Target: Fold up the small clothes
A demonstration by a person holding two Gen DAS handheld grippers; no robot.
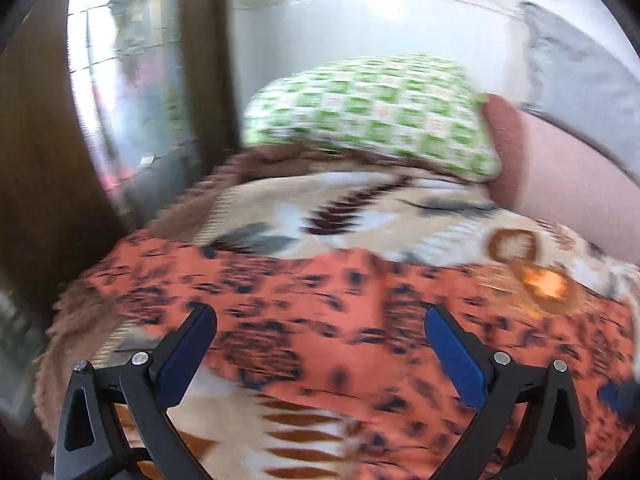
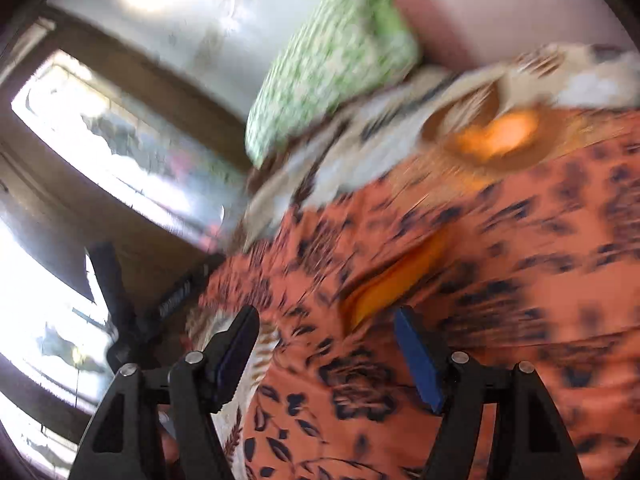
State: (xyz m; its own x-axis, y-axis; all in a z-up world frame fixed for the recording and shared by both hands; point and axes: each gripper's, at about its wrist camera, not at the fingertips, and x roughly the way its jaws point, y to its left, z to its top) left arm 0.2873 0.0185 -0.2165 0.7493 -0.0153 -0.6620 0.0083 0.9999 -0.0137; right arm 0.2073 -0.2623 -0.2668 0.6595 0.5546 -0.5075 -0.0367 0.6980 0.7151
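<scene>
A: Blue pads line both fingers of the right gripper [image 2: 326, 354], and the jaws stand wide with nothing pressed between them. Only the orange flowered garment [image 2: 460, 280] lies under them.

B: And the left gripper [image 1: 320, 344]?

A: Also wide, and empty. It hangs over the near part of the same garment [image 1: 320, 320], which is spread on the patterned blanket [image 1: 380, 208]. In the right wrist view I see a plain orange fold [image 2: 394, 280] just beyond the fingertips; I think it is an opening or a hem, but the blur hides which.

B: What can go wrong now?

A: Both pictures are smeared, so I judge the hands are moving fast. If a gripper closes in such haste, it may take the blanket together with the thin cloth, and the fold will drag everything. It may also catch only one layer at that orange edge, and then the garment twists.

B: Anything further out?

A: A green checked pillow [image 1: 372, 116] lies far behind, beside a pink cushion [image 1: 560, 164]. Well apart; no danger there.
</scene>
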